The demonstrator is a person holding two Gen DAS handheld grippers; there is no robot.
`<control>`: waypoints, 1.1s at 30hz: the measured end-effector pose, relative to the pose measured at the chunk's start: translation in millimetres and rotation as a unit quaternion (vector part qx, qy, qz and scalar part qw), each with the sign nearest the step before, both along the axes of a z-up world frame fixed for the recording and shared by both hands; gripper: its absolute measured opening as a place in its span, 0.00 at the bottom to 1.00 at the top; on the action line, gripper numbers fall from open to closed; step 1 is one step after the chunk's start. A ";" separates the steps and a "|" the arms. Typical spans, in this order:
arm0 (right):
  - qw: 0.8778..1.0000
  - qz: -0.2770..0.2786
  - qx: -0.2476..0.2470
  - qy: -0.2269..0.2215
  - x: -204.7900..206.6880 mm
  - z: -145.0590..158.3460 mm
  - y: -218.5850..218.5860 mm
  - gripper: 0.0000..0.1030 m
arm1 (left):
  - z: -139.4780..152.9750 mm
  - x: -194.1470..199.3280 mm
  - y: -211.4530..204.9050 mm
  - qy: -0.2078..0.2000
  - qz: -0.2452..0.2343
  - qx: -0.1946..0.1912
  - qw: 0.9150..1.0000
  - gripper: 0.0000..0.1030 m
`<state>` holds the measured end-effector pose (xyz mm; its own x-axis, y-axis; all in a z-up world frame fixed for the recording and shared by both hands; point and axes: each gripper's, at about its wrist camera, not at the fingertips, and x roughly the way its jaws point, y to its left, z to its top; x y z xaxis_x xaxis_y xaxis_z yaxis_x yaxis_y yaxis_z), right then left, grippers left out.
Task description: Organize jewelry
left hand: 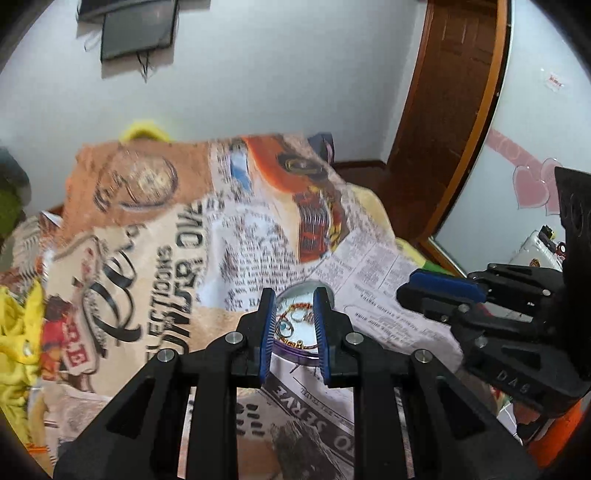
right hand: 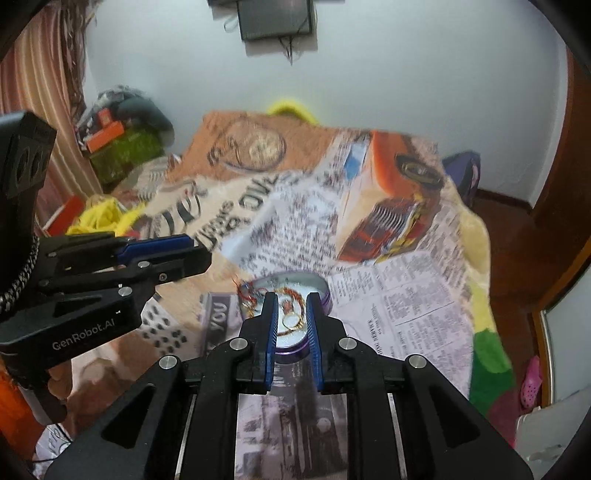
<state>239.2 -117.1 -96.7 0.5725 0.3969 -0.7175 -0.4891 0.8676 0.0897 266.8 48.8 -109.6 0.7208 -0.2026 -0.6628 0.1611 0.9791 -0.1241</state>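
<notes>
Jewelry (right hand: 290, 308) heaped in round tin (right hand: 325, 291) mid-blanket (left hand: 159, 258), toward its near edge, left gripper (left hand: 294, 325) and right gripper (right hand: 291, 325) both parted above it, grasping nothing, beads (right hand: 245, 293) spilling over tin's left rim.

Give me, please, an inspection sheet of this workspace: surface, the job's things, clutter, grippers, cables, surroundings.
Surface: soft blanket printed with newspaper text and an orange car, spread over a bed.
Job's things: round purple metal tin, open, holding tangled gold and red jewelry pieces; some red threads hang over its left rim.
Clutter: crumpled yellow cloth; orange boxes and green items piled by the striped curtain.
Grippers: left gripper and right gripper both open, aimed at the tin, holding nothing.
Cables: thin wires hang below the dark wall screen.
Surroundings: white wall, brown wooden door.
</notes>
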 end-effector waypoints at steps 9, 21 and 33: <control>0.993 -0.018 0.042 -0.113 -71.6 85.9 -21.1 0.13 | 81.1 -85.1 -12.3 -0.119 0.030 0.015 0.992 0.19; 0.956 -0.084 0.085 -0.268 -171.5 150.9 -44.0 0.26 | 137.2 -195.5 -34.4 -0.262 0.071 0.040 0.962 0.49; 0.926 -0.144 0.081 -0.341 -203.4 152.1 -40.6 0.95 | 141.9 -236.6 -39.5 -0.301 0.108 0.045 0.946 0.97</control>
